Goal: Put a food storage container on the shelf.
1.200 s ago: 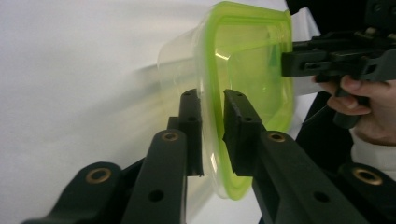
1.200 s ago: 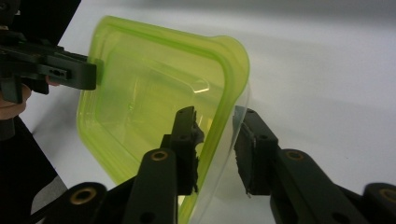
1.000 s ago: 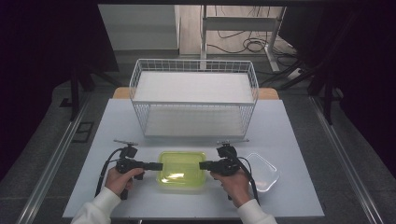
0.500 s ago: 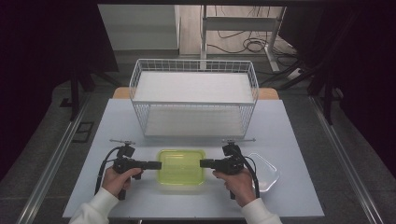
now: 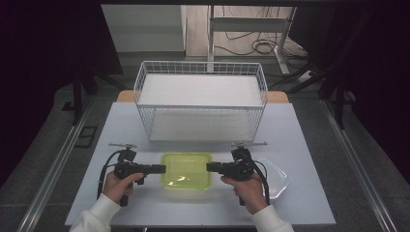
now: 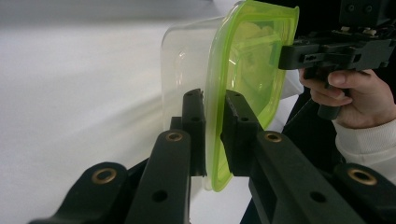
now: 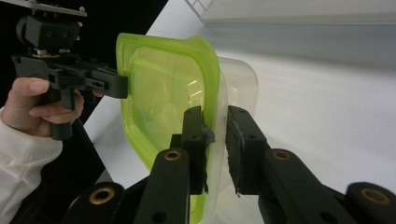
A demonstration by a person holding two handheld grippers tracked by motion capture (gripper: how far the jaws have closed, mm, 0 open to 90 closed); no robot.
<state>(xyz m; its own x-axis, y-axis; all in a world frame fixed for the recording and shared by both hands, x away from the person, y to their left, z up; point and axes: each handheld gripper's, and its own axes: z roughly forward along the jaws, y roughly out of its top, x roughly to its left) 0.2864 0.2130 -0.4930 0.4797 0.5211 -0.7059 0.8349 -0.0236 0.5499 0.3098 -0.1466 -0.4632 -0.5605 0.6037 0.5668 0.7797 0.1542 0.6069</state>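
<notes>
Both grippers have slid a little toward the person since a second ago, and the green lid has come with them. Left gripper [image 5: 160,168] — jaws straddle the left rim of the green lid [image 5: 186,170], both pads close against it, pinching the rim, as the left gripper view [image 6: 214,135] shows. Right gripper [image 5: 212,167] meets the lid's right edge; in the right gripper view [image 7: 215,144] its jaws straddle the lid's rim and the clear container [image 7: 240,86] wall, with a narrow gap on one side — a firm pinch I cannot confirm. Lid sits on the container, at the near middle of the white table [image 5: 309,145]. Another clear container [image 5: 276,178] lies just right of the right hand [image 5: 247,188]. Behind, a white wire basket [image 5: 200,104] stands well apart
</notes>
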